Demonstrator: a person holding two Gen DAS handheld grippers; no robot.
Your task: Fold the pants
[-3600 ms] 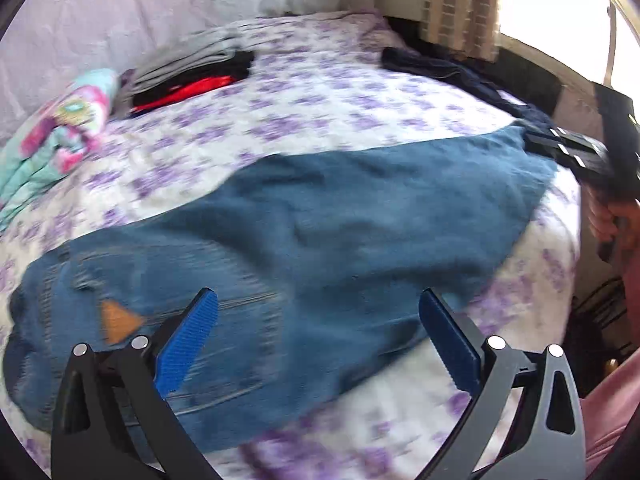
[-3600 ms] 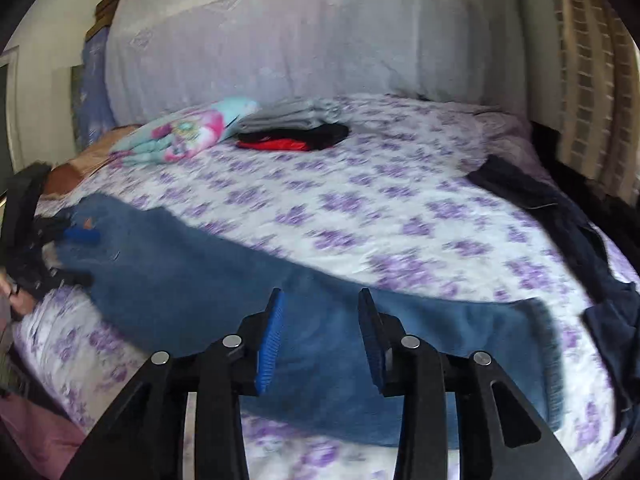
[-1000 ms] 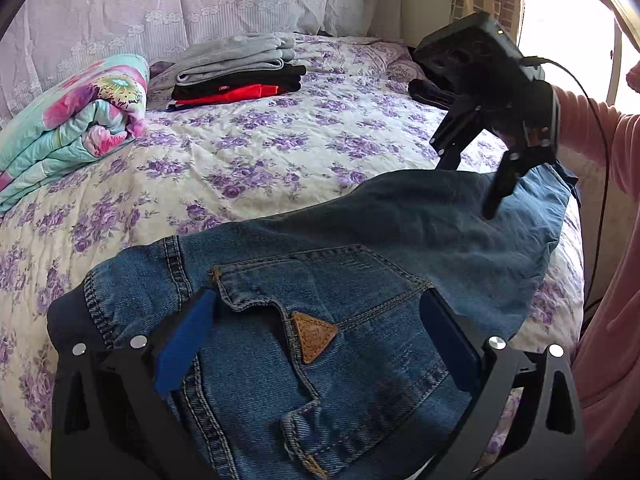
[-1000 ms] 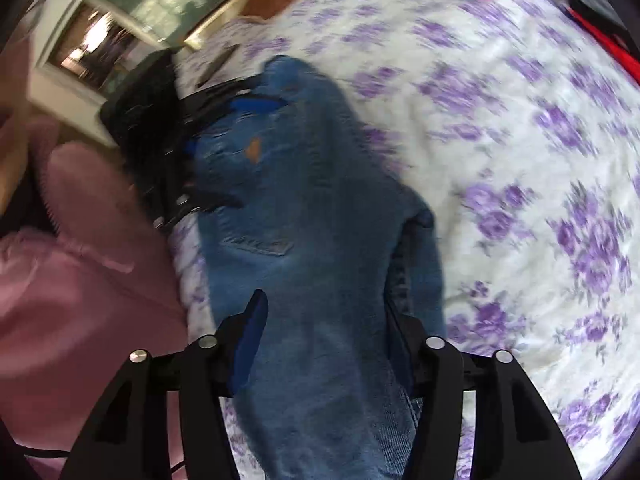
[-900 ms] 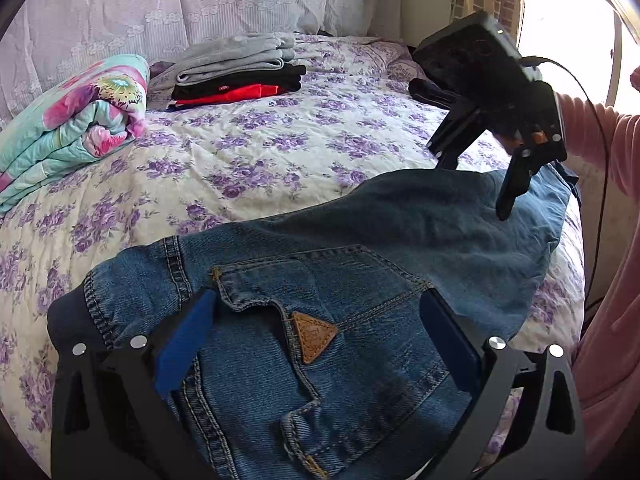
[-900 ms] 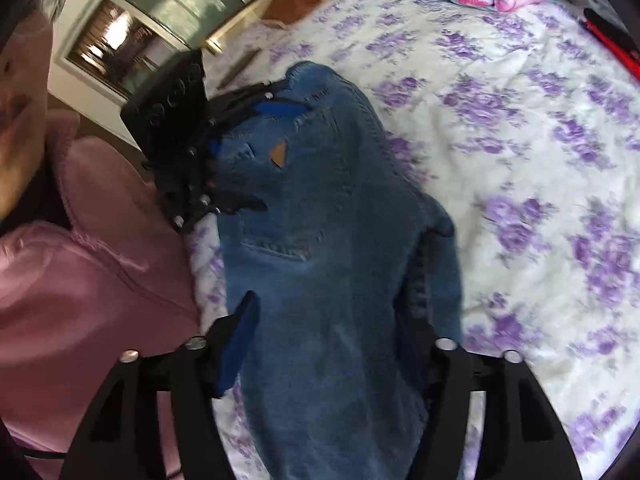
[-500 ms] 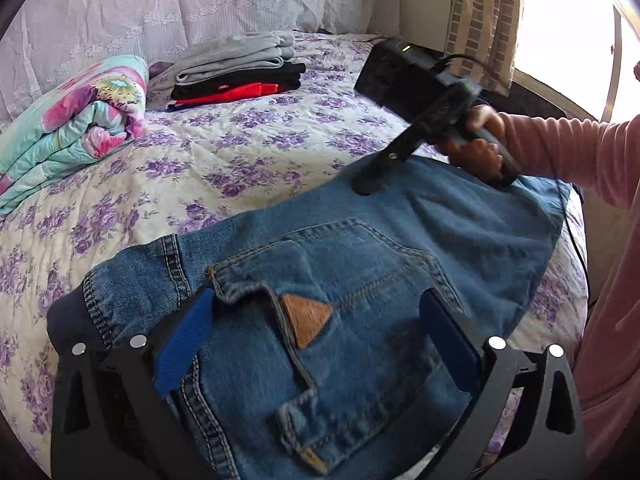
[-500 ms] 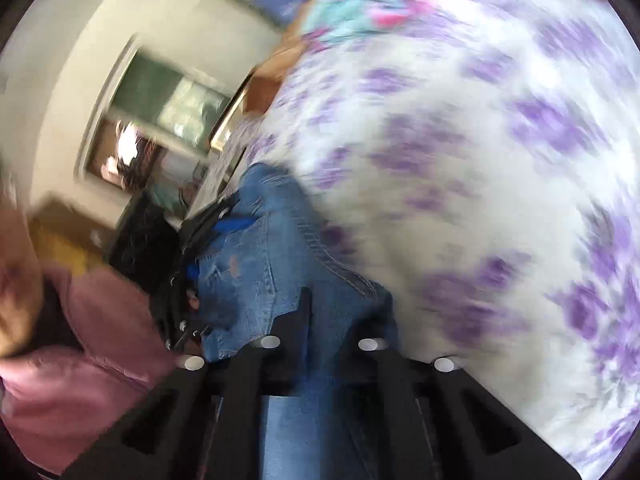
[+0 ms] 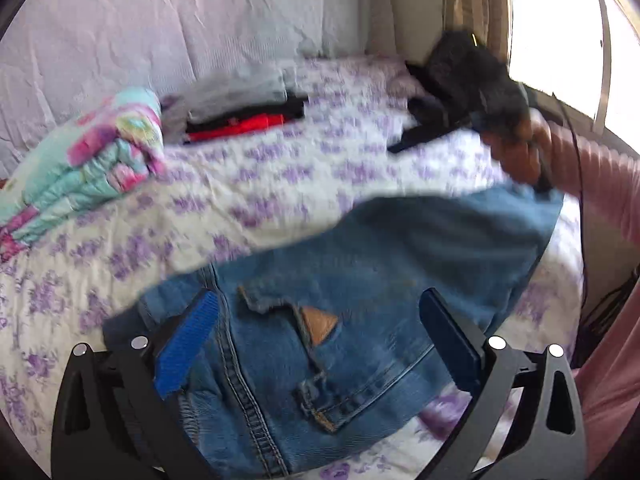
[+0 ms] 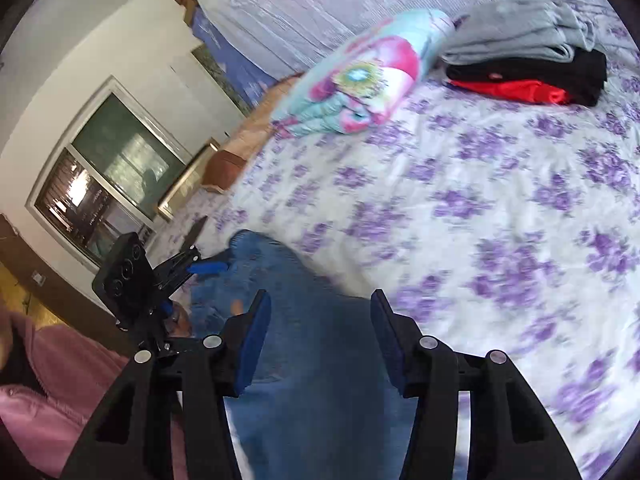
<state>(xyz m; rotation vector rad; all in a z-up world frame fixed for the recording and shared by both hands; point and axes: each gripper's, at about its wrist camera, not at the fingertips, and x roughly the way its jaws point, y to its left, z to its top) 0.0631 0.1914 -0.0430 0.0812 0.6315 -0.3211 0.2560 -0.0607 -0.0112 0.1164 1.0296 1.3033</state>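
Blue jeans [image 9: 360, 280] lie folded lengthwise near the front edge of the bed, back pocket and brown patch facing up. My left gripper [image 9: 318, 336] hangs open just above the waist end, its jaws wide on either side of the pocket, and its blue pad [image 10: 208, 268] shows in the right wrist view. My right gripper [image 10: 320, 332] is over the leg part of the jeans [image 10: 320, 392]. Its jaws are opening, with the cloth below them, not pinched. In the left wrist view the right gripper [image 9: 460, 92] is blurred, raised above the far leg end in a hand [image 9: 520, 156].
The bed has a white sheet with purple flowers [image 10: 500, 220]. At the back lie a rolled turquoise and pink quilt [image 10: 360, 76] and a stack of grey, black and red folded clothes [image 10: 528, 60]. A pink sleeve [image 9: 608, 184] reaches in from the right. A window [image 10: 104, 184] is at left.
The right gripper was shut on the jeans' leg half a second ago; it has let go, opened and lifted away toward the back. The left gripper has risen a little.
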